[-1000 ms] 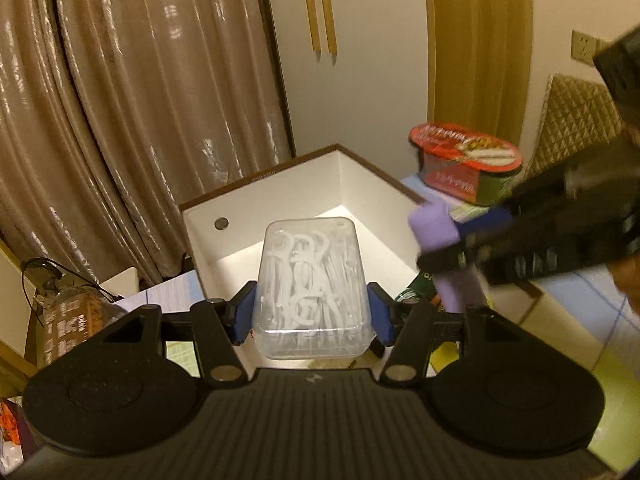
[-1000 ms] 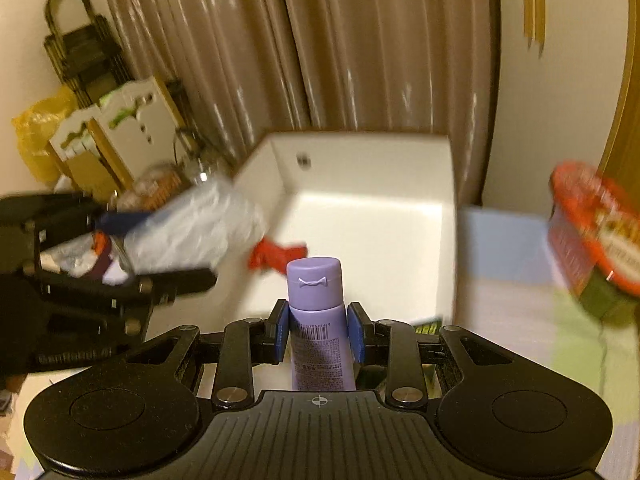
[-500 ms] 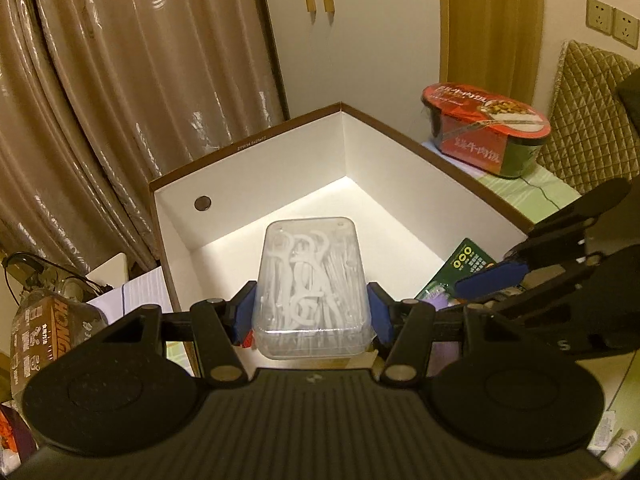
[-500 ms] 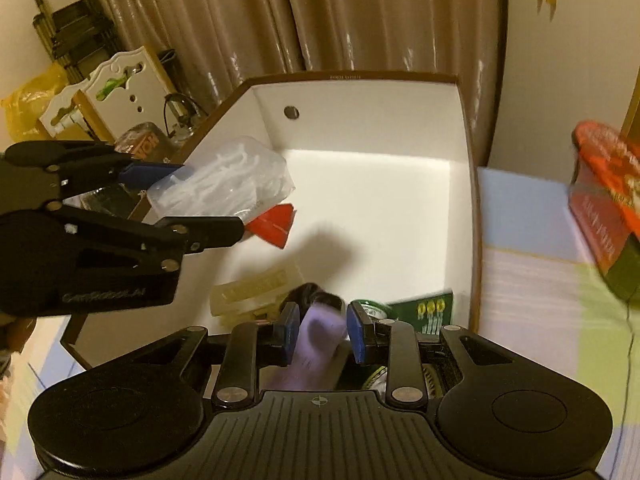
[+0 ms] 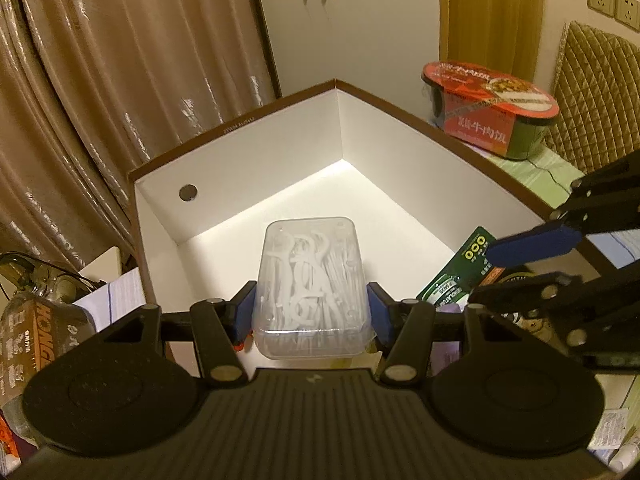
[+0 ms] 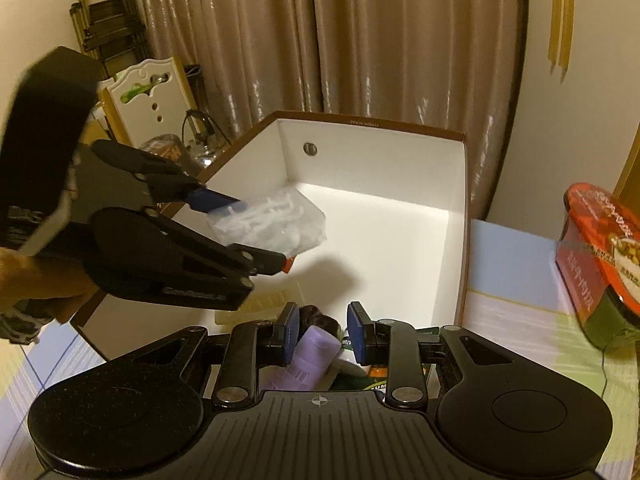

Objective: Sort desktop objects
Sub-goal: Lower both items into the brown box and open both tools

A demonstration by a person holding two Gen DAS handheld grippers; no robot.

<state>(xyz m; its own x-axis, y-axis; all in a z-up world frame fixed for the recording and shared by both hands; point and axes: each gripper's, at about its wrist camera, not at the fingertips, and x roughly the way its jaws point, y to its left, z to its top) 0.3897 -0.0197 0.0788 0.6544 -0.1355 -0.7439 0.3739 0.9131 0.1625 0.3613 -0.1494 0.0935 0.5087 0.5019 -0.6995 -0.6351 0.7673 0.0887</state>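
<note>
The left gripper (image 5: 311, 307) jaws clamp a clear floss pick box (image 5: 311, 286) over the white box (image 5: 240, 208). The right gripper (image 6: 323, 334) jaws stand apart around the purple bottle (image 6: 308, 360), its label too blurry to read. At 2 o'clock, the red bowl (image 5: 490, 114) shows Chinese writing.

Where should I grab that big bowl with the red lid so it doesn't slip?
Probably grip the bowl by its dark wall just under the lid, from above, across its shorter width. It stands upright, and the lid's rim overhangs, so fingers should catch beneath it.
</note>
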